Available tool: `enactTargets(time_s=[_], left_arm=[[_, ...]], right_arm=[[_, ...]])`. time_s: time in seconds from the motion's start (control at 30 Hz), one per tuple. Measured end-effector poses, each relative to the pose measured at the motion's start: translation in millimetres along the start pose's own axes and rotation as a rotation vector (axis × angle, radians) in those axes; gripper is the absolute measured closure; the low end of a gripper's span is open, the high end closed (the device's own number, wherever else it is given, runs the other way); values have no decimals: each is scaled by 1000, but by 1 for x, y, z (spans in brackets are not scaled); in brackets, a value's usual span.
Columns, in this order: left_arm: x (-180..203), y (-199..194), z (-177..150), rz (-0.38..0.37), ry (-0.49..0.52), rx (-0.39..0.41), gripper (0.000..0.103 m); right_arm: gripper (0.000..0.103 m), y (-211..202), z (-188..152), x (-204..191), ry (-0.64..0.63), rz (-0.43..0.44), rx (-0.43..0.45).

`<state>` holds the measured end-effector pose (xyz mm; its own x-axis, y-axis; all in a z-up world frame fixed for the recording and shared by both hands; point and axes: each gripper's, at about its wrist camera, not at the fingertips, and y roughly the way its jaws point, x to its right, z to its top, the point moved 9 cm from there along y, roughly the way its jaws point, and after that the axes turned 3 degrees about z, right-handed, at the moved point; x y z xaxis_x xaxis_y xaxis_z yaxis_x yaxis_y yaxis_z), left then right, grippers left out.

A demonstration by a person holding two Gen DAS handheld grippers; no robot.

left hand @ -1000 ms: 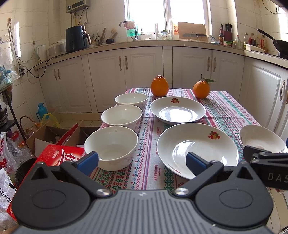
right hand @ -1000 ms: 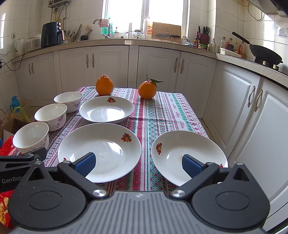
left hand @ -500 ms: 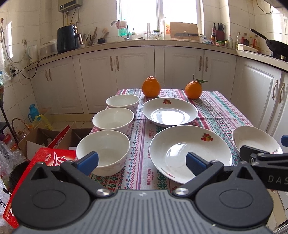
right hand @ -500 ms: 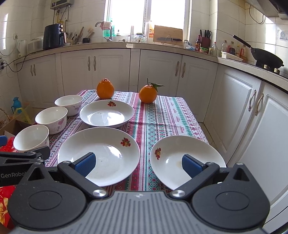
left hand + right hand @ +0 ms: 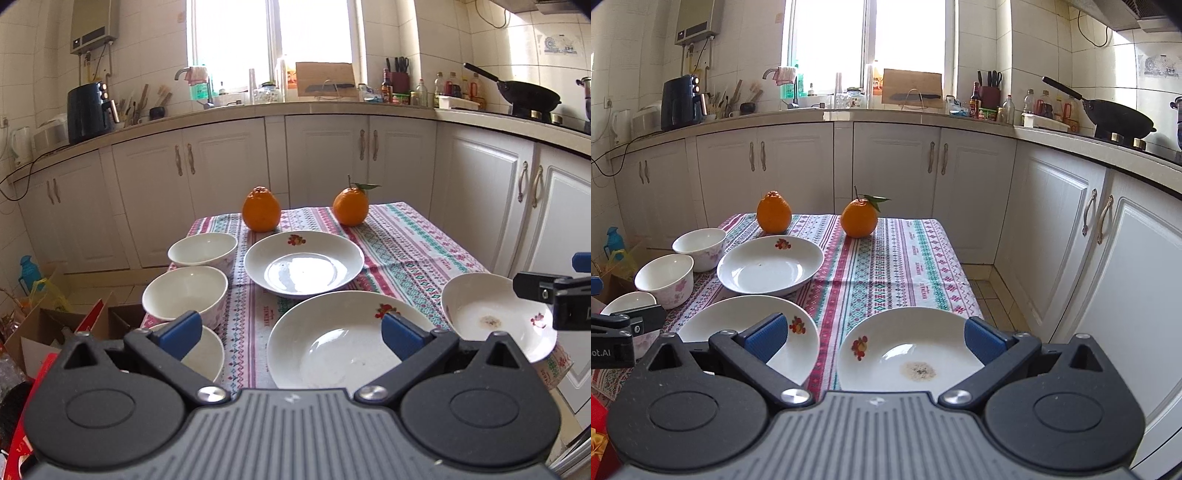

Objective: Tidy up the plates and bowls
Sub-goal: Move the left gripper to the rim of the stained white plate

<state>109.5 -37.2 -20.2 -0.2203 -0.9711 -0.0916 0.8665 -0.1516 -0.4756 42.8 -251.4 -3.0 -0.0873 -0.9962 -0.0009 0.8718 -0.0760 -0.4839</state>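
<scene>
Three white bowls stand in a row along the table's left side: far bowl [image 5: 202, 249], middle bowl [image 5: 184, 295], near bowl [image 5: 201, 354]. Three white plates lie to their right: far plate [image 5: 303, 264], large near plate [image 5: 343, 339], and a stained plate [image 5: 491, 317] at the right edge. In the right wrist view the stained plate [image 5: 908, 354] lies just ahead. My left gripper [image 5: 291, 334] is open and empty above the near edge. My right gripper [image 5: 875, 338] is open and empty over the stained plate.
Two oranges [image 5: 260, 209] [image 5: 351, 205] sit at the far end of the patterned tablecloth [image 5: 399, 243]. Cardboard boxes [image 5: 40, 328] lie on the floor to the left. White cabinets [image 5: 1071, 229] stand behind and to the right.
Both grippers have pulled back and risen a little; the dishes sit lower and partly behind the fingers. Both stay open and empty. Nothing on the table moved.
</scene>
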Motion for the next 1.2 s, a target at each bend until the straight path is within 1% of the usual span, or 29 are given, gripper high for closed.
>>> enactTargets(time_s=[0.17,0.27,0.33,0.4,0.47,0.57,0.67,0.8,0.97,1.2], left_arm=[[15,17,1,-32,55,-30,1],[24,25,2,-67,69,-49,1],[31,30,4,-89,80,-56,1],[40,34,6,-108,98,-58,1],[48,40,8,-126,112,-59,1],[59,50,8,-162,105,-76,1],[73,60,7,-209,104,-113,1],[89,70,8,-230,125,-130,1],[108,82,9,-282,123,-168,1],[139,97,6,-330,217,-228,1]], right_arm=[[0,2,-5,38,3,-23,2],[0,6,-15,60,-5,-59,-20],[0,9,-22,69,-13,-61,-37],[0,10,-29,73,-26,-25,-37],[0,10,-37,74,-38,33,-35],[0,14,-48,73,-51,87,-47],[0,22,-61,73,-59,114,-80],[0,30,-77,76,-70,130,-113],[0,43,-96,79,-96,158,-163],[0,62,-110,81,-142,192,-210]])
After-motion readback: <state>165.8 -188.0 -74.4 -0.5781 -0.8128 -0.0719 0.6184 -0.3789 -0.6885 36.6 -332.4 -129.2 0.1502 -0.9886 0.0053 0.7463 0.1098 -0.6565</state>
